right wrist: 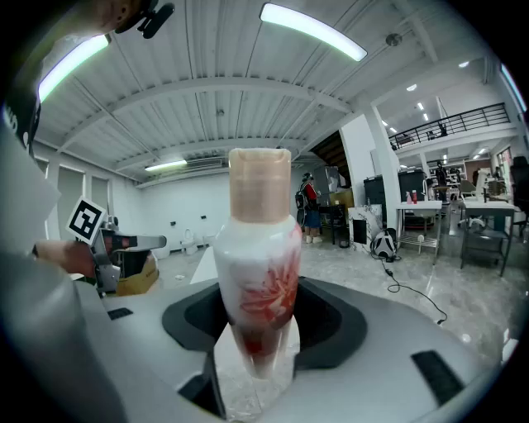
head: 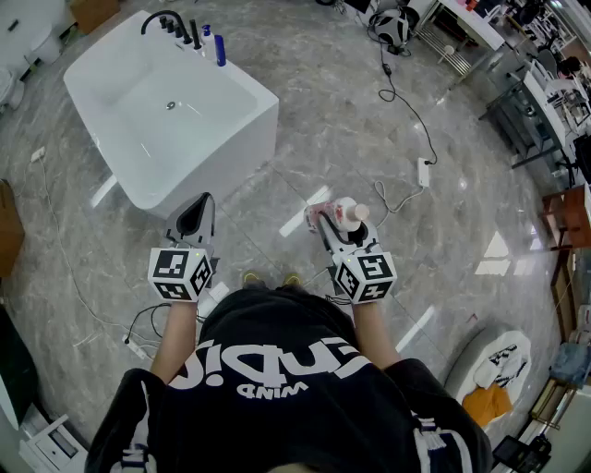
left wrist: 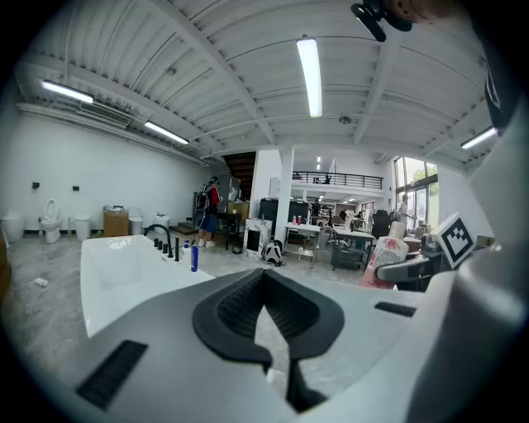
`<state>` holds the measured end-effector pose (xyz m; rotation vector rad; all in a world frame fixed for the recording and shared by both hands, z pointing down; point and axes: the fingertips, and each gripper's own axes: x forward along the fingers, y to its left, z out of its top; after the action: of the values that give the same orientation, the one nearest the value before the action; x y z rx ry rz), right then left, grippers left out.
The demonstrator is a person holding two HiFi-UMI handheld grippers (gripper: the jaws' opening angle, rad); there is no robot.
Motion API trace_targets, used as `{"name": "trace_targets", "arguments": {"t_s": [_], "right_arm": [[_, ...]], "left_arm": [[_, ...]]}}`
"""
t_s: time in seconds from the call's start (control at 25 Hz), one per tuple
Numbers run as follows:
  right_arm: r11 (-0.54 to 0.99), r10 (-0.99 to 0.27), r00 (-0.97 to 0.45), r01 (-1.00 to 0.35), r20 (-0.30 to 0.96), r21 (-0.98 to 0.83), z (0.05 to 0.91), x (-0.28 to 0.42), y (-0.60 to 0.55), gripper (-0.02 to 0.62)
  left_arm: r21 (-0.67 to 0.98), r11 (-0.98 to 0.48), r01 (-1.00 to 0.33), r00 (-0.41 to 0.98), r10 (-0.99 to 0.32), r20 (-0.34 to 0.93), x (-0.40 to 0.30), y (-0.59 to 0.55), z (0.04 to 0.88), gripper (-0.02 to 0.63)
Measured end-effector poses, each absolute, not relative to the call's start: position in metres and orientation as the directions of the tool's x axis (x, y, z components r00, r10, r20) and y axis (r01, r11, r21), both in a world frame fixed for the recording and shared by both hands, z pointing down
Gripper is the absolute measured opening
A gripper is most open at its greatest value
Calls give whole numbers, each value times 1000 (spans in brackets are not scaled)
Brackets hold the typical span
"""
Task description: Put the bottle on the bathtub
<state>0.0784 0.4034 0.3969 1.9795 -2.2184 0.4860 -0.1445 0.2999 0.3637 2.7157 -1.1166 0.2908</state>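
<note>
The bottle [head: 351, 213] is white with a red flower print and a beige cap. My right gripper [head: 340, 224] is shut on its lower body and holds it cap-up over the marble floor, to the right of the tub. In the right gripper view the bottle [right wrist: 258, 273] stands upright between the pads of my right gripper [right wrist: 258, 351]. The white bathtub [head: 249, 85] stands at the upper left, and my left gripper [head: 196, 218] hovers just off its near corner, shut with nothing in it. The left gripper view shows that gripper [left wrist: 266, 318] facing the bathtub [left wrist: 124, 277], with the bottle [left wrist: 388, 254] at right.
On the tub's far rim stand a black faucet [head: 167, 19] and a blue bottle [head: 220, 49]. A cable runs across the floor to a power strip [head: 424, 171]. Tables and racks [head: 517, 102] fill the upper right. A white bag [head: 503, 362] lies at lower right.
</note>
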Motion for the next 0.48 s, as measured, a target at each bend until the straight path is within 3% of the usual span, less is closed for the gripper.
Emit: {"name": "trace_targets", "arguments": {"t_s": [0.48], "right_arm": [[99,-948,-135,-986,288,-136,406,53,358,236]], "left_arm": [[106,-747,-656,744,-617,258,-153,260,384,6]]}}
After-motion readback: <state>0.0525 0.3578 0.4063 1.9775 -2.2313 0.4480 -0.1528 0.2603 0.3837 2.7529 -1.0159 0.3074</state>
